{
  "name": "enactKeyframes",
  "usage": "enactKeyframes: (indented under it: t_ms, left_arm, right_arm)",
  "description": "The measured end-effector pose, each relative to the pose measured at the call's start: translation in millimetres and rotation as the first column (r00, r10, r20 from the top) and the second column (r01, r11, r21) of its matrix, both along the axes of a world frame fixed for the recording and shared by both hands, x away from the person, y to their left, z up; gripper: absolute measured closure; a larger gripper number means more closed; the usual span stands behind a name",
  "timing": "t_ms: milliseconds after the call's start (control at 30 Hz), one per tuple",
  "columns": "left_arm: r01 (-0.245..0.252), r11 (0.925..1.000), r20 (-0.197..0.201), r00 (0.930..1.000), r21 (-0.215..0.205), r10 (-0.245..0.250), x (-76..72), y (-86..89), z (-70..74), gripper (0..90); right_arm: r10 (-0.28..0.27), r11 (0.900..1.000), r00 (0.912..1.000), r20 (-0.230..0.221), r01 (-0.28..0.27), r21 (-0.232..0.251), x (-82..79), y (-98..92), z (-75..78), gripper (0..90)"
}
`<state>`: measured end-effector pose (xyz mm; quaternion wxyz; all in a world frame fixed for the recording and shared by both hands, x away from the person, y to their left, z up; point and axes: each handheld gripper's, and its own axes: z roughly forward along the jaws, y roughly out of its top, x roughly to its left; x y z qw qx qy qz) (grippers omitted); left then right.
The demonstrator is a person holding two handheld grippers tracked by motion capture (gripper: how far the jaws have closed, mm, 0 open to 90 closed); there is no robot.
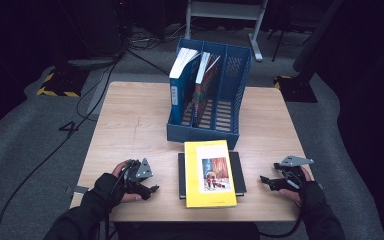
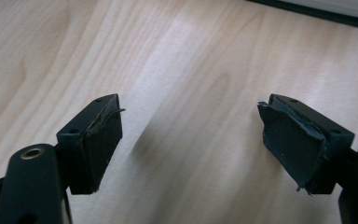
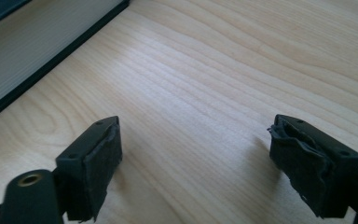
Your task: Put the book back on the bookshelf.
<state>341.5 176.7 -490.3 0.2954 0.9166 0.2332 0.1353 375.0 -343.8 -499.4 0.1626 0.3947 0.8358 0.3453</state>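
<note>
I take the yellow book (image 1: 210,173) as my landmark: it lies flat on a black book (image 1: 239,172) on the table (image 1: 130,130), just in front of the blue file rack (image 1: 230,75). My left gripper (image 1: 147,189) rests left of it, jaws spread wide over bare wood. My right gripper (image 1: 267,181) rests right of it, likewise agape, holding nothing.

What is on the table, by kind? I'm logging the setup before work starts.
Books lying flat: 2, a yellow book on a black book
Books standing in the rack: 2, a blue book and a red book
File racks: 1, the blue rack
Total: 5
</note>
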Motion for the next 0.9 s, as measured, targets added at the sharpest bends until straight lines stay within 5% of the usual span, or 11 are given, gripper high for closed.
enactKeyframes:
  t_ms: [300,567,767,900]
  left_arm:
    - [-0.03,0.9915,-0.067,0.9976,-0.126,0.021,-2.2,11.2,-10.3,20.0]
    - [-0.019,0.9874,-0.051,0.9986,-0.157,0.011,-2.9,12.7,-13.9,18.0]
    - [-0.018,0.9874,-0.05,0.9987,-0.157,0.011,-2.2,12.1,-14.0,17.5]
    - [-0.011,0.9901,-0.058,0.9983,-0.14,0.003,0.0,10.4,-12.5,16.4]
  right_arm:
    - [0.073,0.995,0.9973,-0.002,-0.072,0.071,-6.6,2.1,23.6,22.5]
    - [0.143,0.987,0.9895,0.016,-0.144,0.073,-15.2,20.7,61.1,22.4]
    - [0.228,0.973,0.9735,-0.012,-0.228,0.042,-21.3,50.4,78.4,22.9]
    - [0.294,0.956,0.9547,-0.047,-0.294,0.01,-22.6,74.7,85.5,23.7]
